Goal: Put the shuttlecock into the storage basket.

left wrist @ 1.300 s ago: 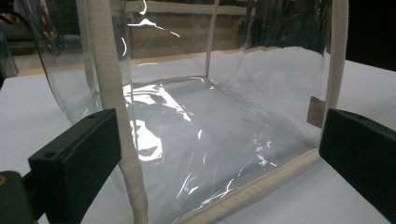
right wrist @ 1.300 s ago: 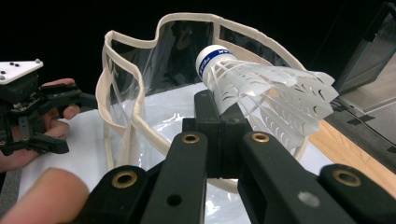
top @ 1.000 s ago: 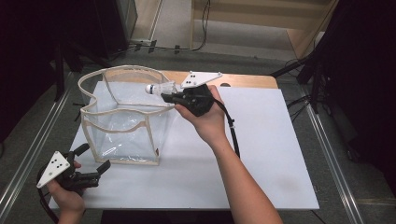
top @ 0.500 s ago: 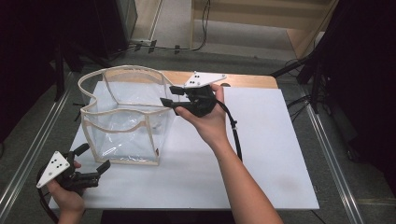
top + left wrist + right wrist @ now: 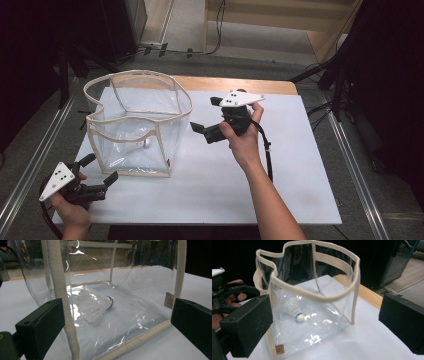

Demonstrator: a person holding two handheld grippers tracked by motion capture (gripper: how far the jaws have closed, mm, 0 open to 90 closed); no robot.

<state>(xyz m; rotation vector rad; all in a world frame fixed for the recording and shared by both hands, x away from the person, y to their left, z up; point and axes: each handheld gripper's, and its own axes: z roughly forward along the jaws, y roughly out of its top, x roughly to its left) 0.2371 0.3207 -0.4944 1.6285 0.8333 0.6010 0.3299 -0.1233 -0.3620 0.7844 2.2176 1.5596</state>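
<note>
Both grippers, the right gripper (image 5: pixel 207 116) at three o'clock of the clear bag (image 5: pixel 137 122) and the left gripper (image 5: pixel 100 172) at seven, stand with jaws apart and empty, while the shuttlecock (image 5: pixel 293 310) lies inside on the bag's floor, looking feather-light and crushable, best pinched at its firm cork.

The bag (image 5: pixel 135 125) has walls of clear, glossy plastic film that show bright reflections; its edges are bound in matt, cream woven cloth tape. The shuttlecock (image 5: pixel 293 308) has white feathery skirt and a smooth white cap. The table (image 5: pixel 300 165) top is matt white; its far edge is bare wood. The gripper jaws are matt black.
</note>
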